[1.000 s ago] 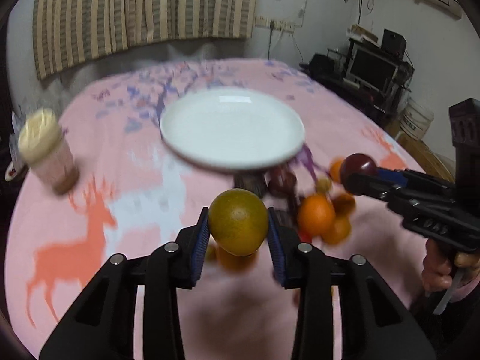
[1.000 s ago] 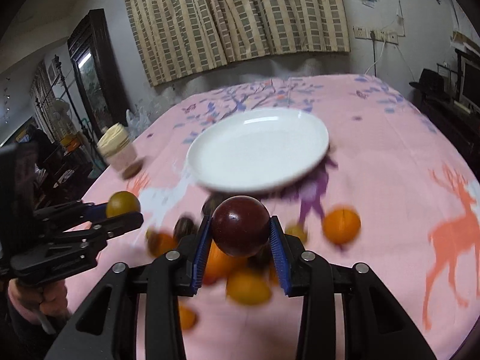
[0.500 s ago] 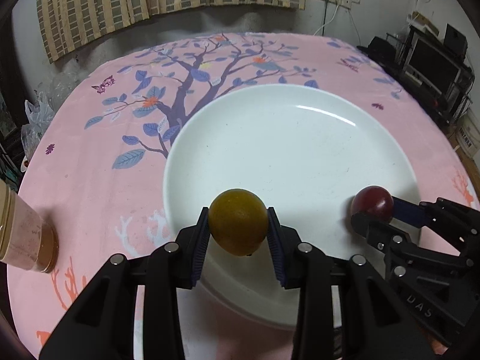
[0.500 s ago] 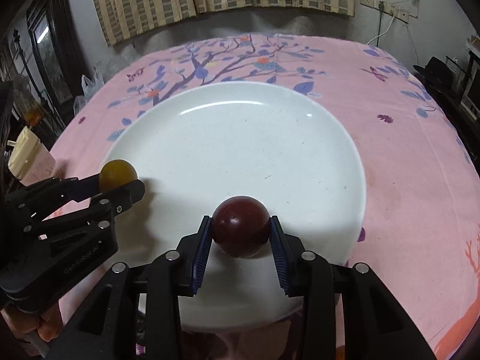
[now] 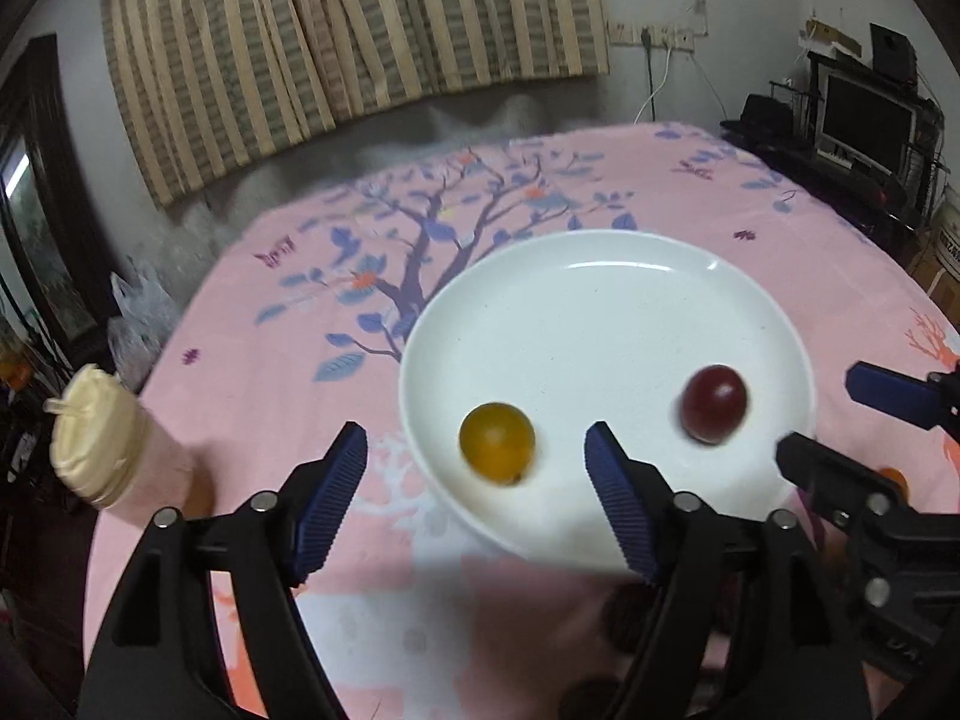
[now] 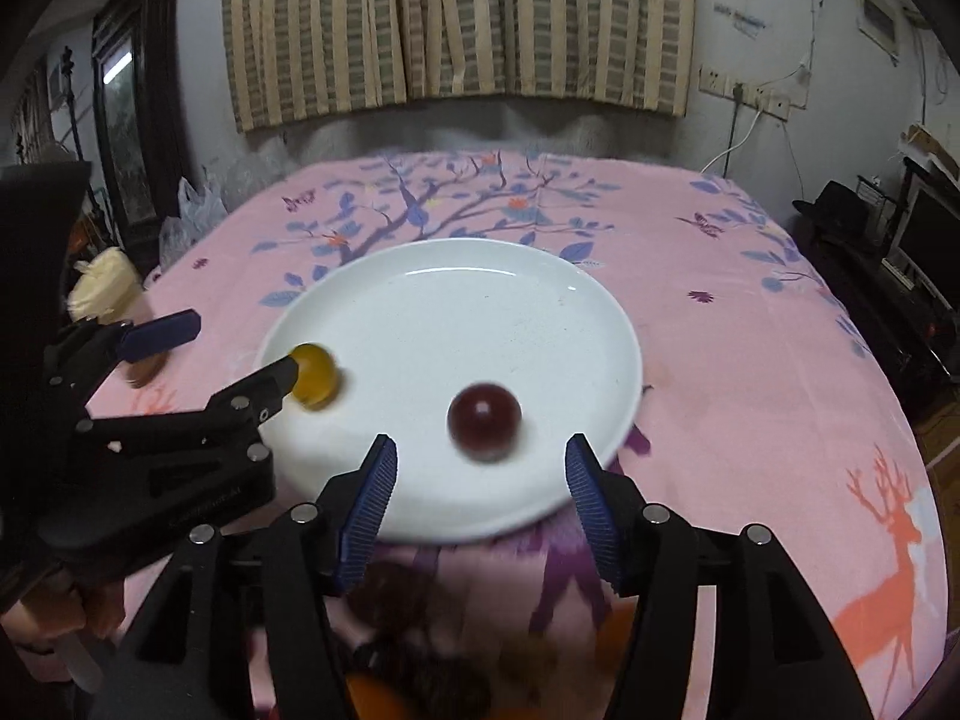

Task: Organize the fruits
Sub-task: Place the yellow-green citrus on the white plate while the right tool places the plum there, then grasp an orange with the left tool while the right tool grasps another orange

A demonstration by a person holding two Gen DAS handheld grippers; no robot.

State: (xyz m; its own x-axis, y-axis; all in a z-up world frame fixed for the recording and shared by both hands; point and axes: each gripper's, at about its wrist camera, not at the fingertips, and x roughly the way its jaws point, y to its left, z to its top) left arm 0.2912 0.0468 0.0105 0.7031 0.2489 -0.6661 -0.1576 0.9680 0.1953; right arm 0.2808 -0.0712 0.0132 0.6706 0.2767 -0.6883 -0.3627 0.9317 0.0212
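Note:
A white plate (image 5: 606, 300) (image 6: 456, 294) lies on the pink tablecloth. A yellow-orange fruit (image 5: 497, 443) (image 6: 315, 383) lies on the plate's near left part. A dark red fruit (image 5: 714, 403) (image 6: 483, 421) lies on its near right part. My left gripper (image 5: 477, 501) is open and empty, just short of the yellow fruit; it also shows in the right wrist view (image 6: 234, 351). My right gripper (image 6: 480, 507) is open and empty, just short of the red fruit; it also shows in the left wrist view (image 5: 840, 414).
A jar with a cream lid (image 5: 105, 438) (image 6: 105, 288) stands left of the plate. Several blurred dark and orange fruits (image 6: 420, 630) (image 5: 624, 618) lie on the cloth under the grippers. A plastic bag (image 5: 141, 312) sits at the table's left edge.
Both grippers have opened and let their fruits go onto the plate. Both have drawn back and tilted up from the plate.

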